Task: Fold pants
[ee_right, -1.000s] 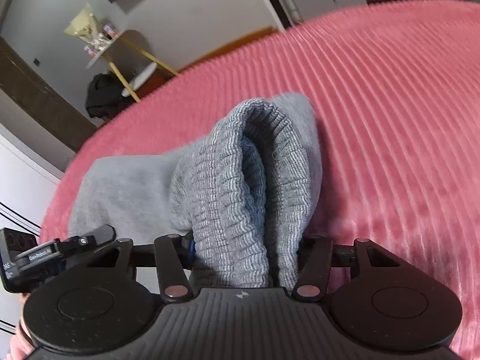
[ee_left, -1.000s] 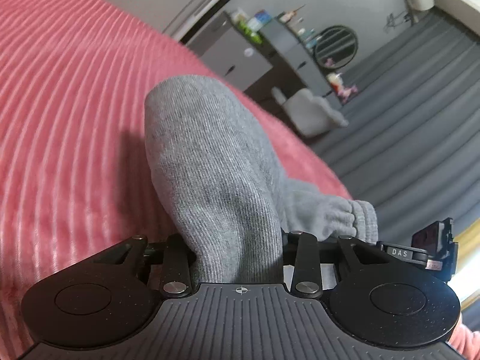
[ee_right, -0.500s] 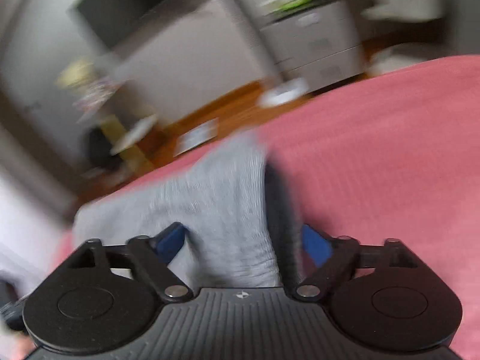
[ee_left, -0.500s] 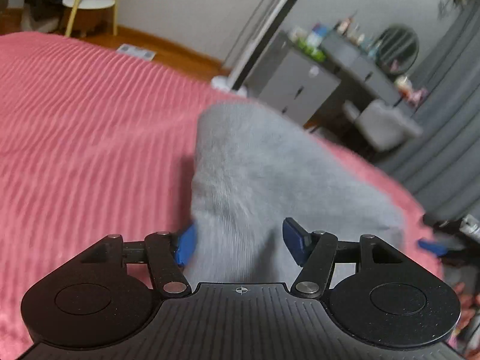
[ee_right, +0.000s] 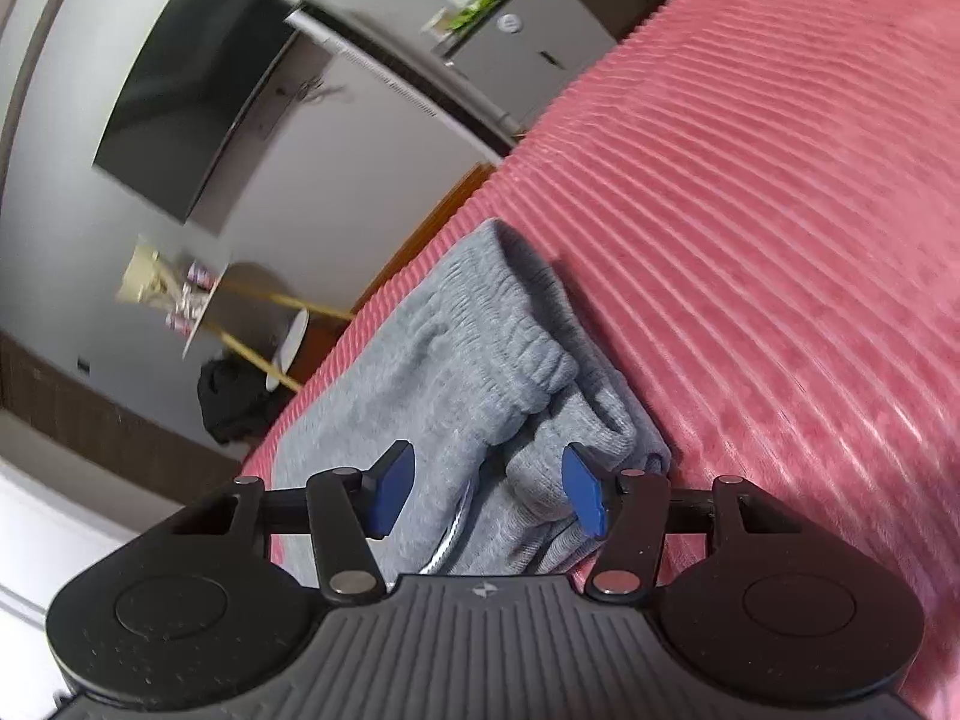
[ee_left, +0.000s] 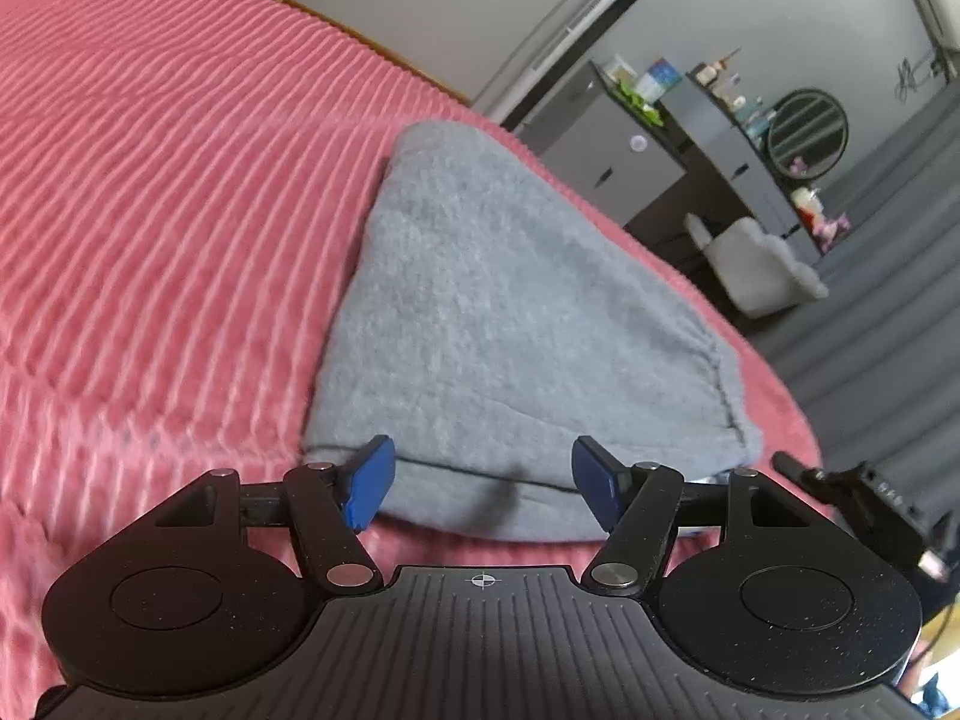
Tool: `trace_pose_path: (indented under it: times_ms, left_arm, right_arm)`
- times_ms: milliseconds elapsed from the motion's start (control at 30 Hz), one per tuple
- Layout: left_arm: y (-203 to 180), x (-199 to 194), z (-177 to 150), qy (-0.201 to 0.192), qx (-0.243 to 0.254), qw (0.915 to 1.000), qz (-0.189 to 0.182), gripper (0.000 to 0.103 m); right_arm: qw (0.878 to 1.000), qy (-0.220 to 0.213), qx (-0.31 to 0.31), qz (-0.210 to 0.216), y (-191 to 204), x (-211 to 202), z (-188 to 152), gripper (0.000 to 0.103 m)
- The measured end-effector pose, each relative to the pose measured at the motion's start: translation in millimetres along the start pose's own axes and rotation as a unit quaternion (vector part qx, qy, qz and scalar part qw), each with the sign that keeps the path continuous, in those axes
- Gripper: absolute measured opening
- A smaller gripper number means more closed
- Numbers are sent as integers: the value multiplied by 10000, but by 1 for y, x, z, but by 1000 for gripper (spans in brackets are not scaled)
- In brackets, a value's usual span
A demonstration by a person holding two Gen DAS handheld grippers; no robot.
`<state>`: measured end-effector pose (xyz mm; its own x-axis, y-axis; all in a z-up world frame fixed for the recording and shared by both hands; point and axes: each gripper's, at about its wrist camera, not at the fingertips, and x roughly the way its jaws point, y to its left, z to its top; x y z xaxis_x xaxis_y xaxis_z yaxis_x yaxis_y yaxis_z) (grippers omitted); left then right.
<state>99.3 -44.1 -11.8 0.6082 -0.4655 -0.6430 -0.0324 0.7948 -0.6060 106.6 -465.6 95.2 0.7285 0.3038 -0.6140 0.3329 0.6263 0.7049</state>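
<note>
The grey pants (ee_left: pixel 528 312) lie folded and flat on the pink ribbed bedspread (ee_left: pixel 156 228). My left gripper (ee_left: pixel 483 489) hovers over their near edge with its jaws opening. Its blue pads (ee_left: pixel 369 489) stand apart and pinch nothing. In the right wrist view the pants (ee_right: pixel 420 384) show their gathered elastic waistband (ee_right: pixel 516 324) on top of the fold. My right gripper (ee_right: pixel 489 489) is above that end with its jaws closing. Bunched cloth lies between and under its pads (ee_right: pixel 585 492), and the pads do not press on it.
The bedspread (ee_right: pixel 780 240) runs on to the right of the pants. Past the bed's far edge stand a grey dresser (ee_left: pixel 606 144), a round mirror (ee_left: pixel 807 132), a pale stool (ee_left: pixel 756 264) and grey curtains. A wall screen (ee_right: pixel 192 84) and a yellow-legged side table (ee_right: pixel 240 324) stand beyond.
Both grippers were shut on bunched, raised cloth a second ago. They have let go and drawn back. The pants now lie flat and folded on the bed.
</note>
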Motion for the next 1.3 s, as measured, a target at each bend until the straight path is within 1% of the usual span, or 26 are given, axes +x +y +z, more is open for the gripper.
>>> trace_pose_path:
  times_ms: [67,167,233,300,367,433,500,567,667,700,733,767,800,867,900,933,1000,1033,1133,1233,1300]
  left_arm:
    - [2,-1,-5,-36,-66,9999,-66,73]
    - [0,3,-11,-29,-238,9997,-104,73]
    - [-5,6,-15,14,-166,9998,-118,73]
    - [-9,6,-20,-27,-48,10000,-17,73]
    - [-12,9,-21,-29,1,10000,71,73]
    - [-15,10,-19,-54,48,9999,102,73]
    - [-21,11,-17,-151,185,9995,211,73]
    - [-25,13,-15,-218,308,9986,371,73]
    - [-25,21,-11,-165,262,9982,517,73]
    - [-24,24,-10,-158,238,9981,550,73]
    - [-25,25,-9,-147,237,9979,592,73]
    - [-26,27,-9,-131,277,9976,627,73]
    - [-27,27,-9,-135,339,9970,677,73]
    - [-30,29,-10,-164,527,9950,831,73]
    - [-31,31,-11,-143,630,9937,921,73]
    - [-31,34,-12,-103,713,9922,1021,73]
    - [-31,41,-13,3,809,9901,1147,73]
    - [-32,43,-14,16,894,9889,1187,73]
    - [-38,44,-16,29,1072,9855,1318,73]
    - [-37,41,-17,42,1044,9856,1326,73]
    - [-37,37,-18,48,1033,9857,1333,73]
  right_arm:
    - [9991,-89,418,81,-12,-8,-4,56]
    - [9958,59,882,238,-30,-2,-18,57]
    - [9943,243,1014,219,-33,9,-28,58]
    - [9947,177,992,195,-32,21,-28,60]
    - [9935,77,1111,220,-34,28,-27,77]
    - [9897,52,1364,434,-38,36,-25,77]
    - [9888,-5,1400,522,-36,38,-21,77]
    - [9903,-106,1311,449,-31,39,-15,77]
    - [9898,-126,1389,273,-35,53,-12,76]
    - [9882,-139,1506,235,-39,56,-11,72]
    - [9872,-166,1577,163,-40,58,-9,58]
    - [9884,-171,1506,94,-39,58,-9,50]
    - [9906,-208,1353,76,-36,54,-9,47]
    - [9940,-363,1001,266,-27,46,-11,44]
    - [9942,-407,928,357,-27,43,-11,44]
    - [9949,-408,865,331,-28,42,-11,44]
    - [9983,-250,492,-171,-30,51,-10,46]
    - [9987,-191,406,-251,-32,56,-10,48]
    - [9993,-127,298,-195,-32,54,-6,49]
    - [9994,-110,216,-261,-31,48,-7,53]
    - [9992,-178,118,-334,-28,39,-11,56]
